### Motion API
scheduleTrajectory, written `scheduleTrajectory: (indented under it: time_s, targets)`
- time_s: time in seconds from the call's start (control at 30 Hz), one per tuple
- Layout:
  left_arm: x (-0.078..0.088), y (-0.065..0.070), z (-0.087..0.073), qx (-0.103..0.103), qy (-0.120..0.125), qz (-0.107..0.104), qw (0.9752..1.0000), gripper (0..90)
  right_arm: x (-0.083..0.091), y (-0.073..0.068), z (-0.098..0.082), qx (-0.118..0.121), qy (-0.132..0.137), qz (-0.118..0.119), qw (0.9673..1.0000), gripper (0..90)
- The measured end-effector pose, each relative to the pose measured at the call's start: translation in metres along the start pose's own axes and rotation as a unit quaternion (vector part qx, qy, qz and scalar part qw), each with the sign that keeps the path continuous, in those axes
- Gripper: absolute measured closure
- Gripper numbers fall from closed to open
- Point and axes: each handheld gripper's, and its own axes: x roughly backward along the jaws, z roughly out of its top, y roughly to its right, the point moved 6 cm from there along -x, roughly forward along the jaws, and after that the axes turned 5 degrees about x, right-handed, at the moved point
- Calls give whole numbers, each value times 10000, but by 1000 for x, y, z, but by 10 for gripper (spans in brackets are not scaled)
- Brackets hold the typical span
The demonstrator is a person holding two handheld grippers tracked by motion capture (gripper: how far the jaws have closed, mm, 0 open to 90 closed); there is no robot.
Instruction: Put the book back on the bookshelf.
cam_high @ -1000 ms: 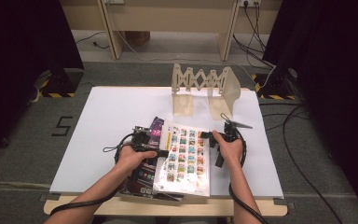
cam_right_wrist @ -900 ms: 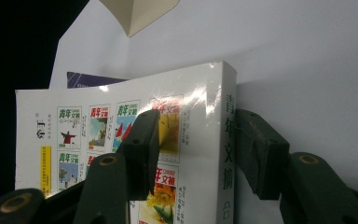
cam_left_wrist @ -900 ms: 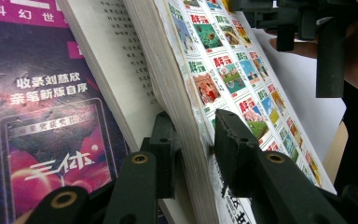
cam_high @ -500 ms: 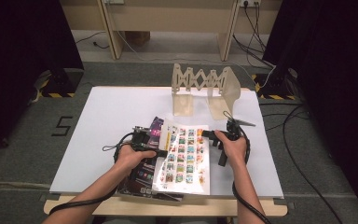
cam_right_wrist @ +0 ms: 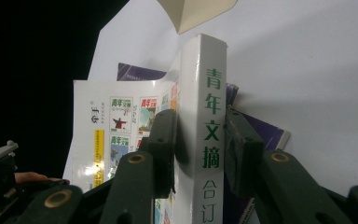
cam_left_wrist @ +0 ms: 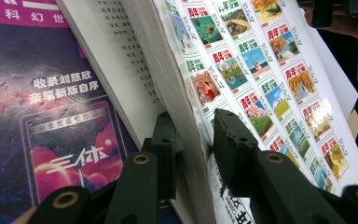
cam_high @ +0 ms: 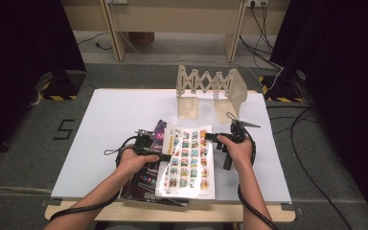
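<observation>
while both grippers clamp the white book [cam_high: 191, 158] lying atop the purple book [cam_high: 146, 179], lifting it away remains undone.

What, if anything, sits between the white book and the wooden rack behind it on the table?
Nothing visible does. The white book lies on a dark purple book, with both grippers at its edges: left gripper, right gripper. The table between it and the wooden rack is bare.

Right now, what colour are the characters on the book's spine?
Green on a white spine, clearest in the right gripper view.
</observation>
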Motion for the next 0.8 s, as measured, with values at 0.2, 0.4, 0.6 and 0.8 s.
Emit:
scheduleTrajectory:
  time_s: [0.2, 0.4, 0.6, 0.8]
  targets:
    - [2, 0, -1, -31, 34, 32, 10000, 698, -7, -1, 1, -88, 129, -125, 9998, 679]
    - [6, -2, -2, 26, 189, -48, 9998, 672, 3, -14, 5, 32, 110, 107, 9999, 732]
    - [16, -5, -2, -121, 497, 162, 9986, 584, 16, -33, 9, 312, 217, 196, 9991, 737]
    - [46, -11, 1, -367, 1021, 331, 9935, 571, 36, -51, 14, 696, 523, 144, 9961, 739]
